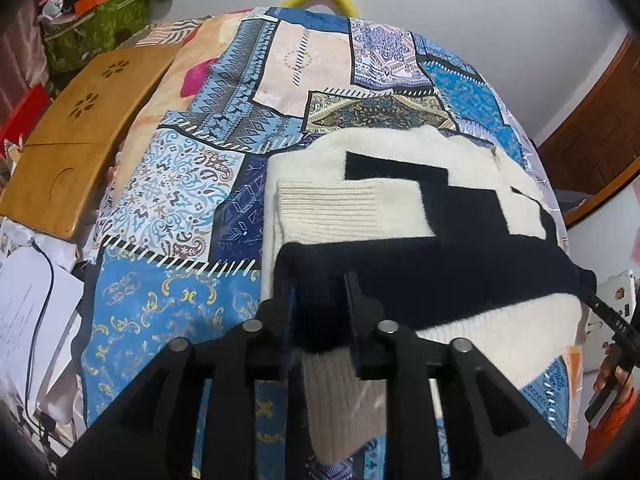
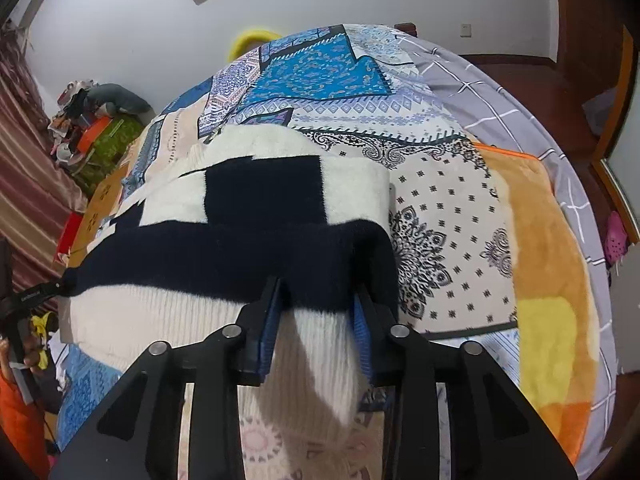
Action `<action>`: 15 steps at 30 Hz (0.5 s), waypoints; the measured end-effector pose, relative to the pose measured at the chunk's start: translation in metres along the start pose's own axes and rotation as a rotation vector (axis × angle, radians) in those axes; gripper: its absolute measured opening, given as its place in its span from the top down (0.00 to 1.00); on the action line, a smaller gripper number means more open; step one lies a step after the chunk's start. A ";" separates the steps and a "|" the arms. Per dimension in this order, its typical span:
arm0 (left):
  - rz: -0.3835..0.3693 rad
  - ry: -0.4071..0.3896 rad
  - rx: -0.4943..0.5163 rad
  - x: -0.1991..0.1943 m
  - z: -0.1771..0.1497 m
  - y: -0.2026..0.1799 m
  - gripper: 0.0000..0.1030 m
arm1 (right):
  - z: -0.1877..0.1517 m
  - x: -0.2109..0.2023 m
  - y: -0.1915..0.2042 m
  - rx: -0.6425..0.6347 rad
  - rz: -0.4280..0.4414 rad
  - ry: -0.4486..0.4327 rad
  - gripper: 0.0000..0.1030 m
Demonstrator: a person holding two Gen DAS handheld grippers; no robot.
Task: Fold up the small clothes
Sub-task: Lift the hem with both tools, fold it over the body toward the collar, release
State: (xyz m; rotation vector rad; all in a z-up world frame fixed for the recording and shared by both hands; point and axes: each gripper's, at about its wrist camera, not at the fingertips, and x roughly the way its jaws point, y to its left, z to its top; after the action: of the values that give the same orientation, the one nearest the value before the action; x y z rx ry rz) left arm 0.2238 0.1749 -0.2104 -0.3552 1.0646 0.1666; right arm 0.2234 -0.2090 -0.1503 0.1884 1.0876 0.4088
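A cream and navy knit sweater (image 1: pixel 460 216) lies folded on the bed's patchwork cover (image 1: pixel 180 200), a ribbed cream cuff on top. My left gripper (image 1: pixel 322 284) stands over the sweater's near left edge. Its jaws are slightly apart, with navy fabric loose between them. In the right wrist view the same sweater (image 2: pixel 260 196) spreads across the cover (image 2: pixel 440 220). My right gripper (image 2: pixel 318 286) straddles the sweater's near right corner, blue pads apart, with the fold slack between them. Both grippers point steeply down.
A wooden lap tray (image 1: pixel 80 120) rests at the bed's left, with papers and a black cable (image 1: pixel 24 312) below it. An orange and yellow blanket (image 2: pixel 552 280) and a grey checked sheet (image 2: pixel 520 92) cover the bed's right side. Clutter (image 2: pixel 88 120) is piled by the curtain.
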 end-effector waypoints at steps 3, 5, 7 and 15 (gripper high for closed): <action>0.032 -0.030 0.001 -0.015 -0.003 0.002 0.52 | -0.005 -0.009 0.000 -0.007 -0.010 -0.004 0.68; 0.036 -0.035 0.005 -0.021 -0.005 0.003 0.51 | -0.007 -0.015 0.001 -0.012 -0.013 -0.007 0.68; 0.035 -0.033 0.006 -0.027 -0.008 0.005 0.51 | -0.010 -0.021 0.001 -0.016 -0.015 -0.012 0.67; 0.007 -0.020 0.007 -0.039 -0.030 0.004 0.43 | -0.019 -0.038 0.004 -0.034 -0.017 -0.034 0.56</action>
State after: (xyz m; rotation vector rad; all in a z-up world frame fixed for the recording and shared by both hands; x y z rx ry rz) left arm 0.1789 0.1695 -0.1904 -0.3425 1.0465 0.1722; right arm 0.1903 -0.2223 -0.1265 0.1551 1.0470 0.4069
